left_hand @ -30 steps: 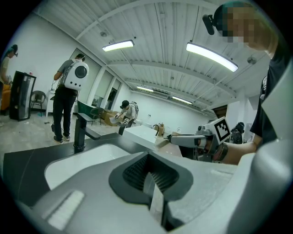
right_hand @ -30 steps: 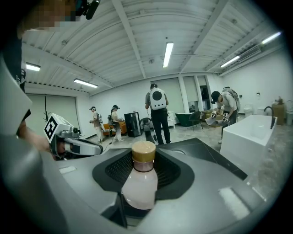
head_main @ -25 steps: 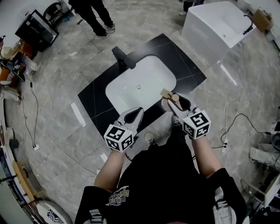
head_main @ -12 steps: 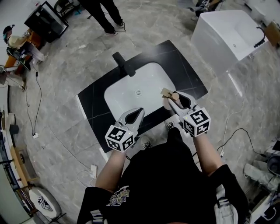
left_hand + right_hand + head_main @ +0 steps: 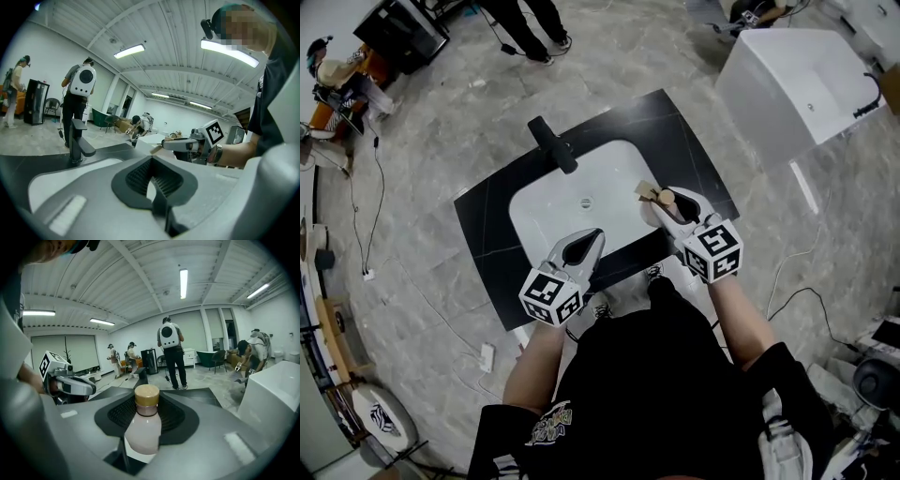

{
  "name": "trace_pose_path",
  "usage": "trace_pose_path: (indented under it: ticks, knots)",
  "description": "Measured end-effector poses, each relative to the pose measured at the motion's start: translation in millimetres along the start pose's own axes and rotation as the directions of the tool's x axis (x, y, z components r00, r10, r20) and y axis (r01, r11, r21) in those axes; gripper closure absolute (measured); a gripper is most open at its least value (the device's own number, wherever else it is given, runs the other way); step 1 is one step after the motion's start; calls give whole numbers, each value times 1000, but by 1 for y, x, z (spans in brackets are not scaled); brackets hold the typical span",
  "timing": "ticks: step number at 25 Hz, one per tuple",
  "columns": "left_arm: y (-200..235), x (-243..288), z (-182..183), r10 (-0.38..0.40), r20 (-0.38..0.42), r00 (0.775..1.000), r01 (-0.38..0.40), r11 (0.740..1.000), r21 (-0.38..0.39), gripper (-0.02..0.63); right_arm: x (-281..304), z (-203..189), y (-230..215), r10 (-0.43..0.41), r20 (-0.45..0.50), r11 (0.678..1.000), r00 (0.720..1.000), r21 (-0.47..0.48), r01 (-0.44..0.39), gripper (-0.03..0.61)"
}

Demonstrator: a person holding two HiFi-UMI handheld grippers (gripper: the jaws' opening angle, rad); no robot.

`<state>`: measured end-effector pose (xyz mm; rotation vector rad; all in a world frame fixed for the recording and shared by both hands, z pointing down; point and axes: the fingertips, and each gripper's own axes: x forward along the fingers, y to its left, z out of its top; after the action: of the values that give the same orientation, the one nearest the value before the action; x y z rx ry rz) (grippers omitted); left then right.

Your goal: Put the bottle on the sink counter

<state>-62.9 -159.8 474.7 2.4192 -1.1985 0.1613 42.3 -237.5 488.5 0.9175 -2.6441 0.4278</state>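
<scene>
Grey veined floor [image 5: 441, 112] surrounds a black desk [image 5: 487, 225] with a white sink [image 5: 548, 216] and a dark faucet [image 5: 551, 143]. A white tub [image 5: 797, 80] stands beyond. The right claw [image 5: 661, 202] pinches the pale bottle [image 5: 143, 430] above the sink's right edge. The left claw [image 5: 592, 236], pressed together and empty, hovers over the desk's near edge.

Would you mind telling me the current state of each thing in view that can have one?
bottle, capped, held in the right claw, not yet set on the counter.
right claw, shut on the bottle.
left claw, shut, nothing between its jaws.
faucet, off, no water running.
sink basin, nothing in it, drain uncovered.
</scene>
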Motion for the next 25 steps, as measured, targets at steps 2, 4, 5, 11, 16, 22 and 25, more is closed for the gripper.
trace_pose_path:
  ticks: [2,4,5,11,16,22,25]
  knots:
    - [-1,11,2,11,9,1000,-11,1000,-9,612,4,-1,-10,16,-13,1000,1000,-7,-16,413]
    - [-1,21,3,16,12,1000,-16,1000,-12,612,9,-1,-21,27,-20,1000,999,-13,-27,413]
    - [-1,26,3,19,12,1000,-19,1000,-12,612,12,-1,-26,33,-23,999,999,-17,-33,413]
    - [1,54,-3,44,17,999,-44,999,-24,612,28,-7,-58,69,-52,997,996,-31,-70,413]
    - [5,77,-6,72,25,997,-71,997,-36,612,43,-14,-82,97,-74,994,993,-46,-101,413]
    - [6,100,-8,97,22,995,-96,995,-39,612,60,-20,-109,114,-89,991,989,-62,-120,413]
    - [10,111,-6,106,24,994,-105,993,-47,612,71,-23,-121,118,-92,991,989,-59,-123,413]
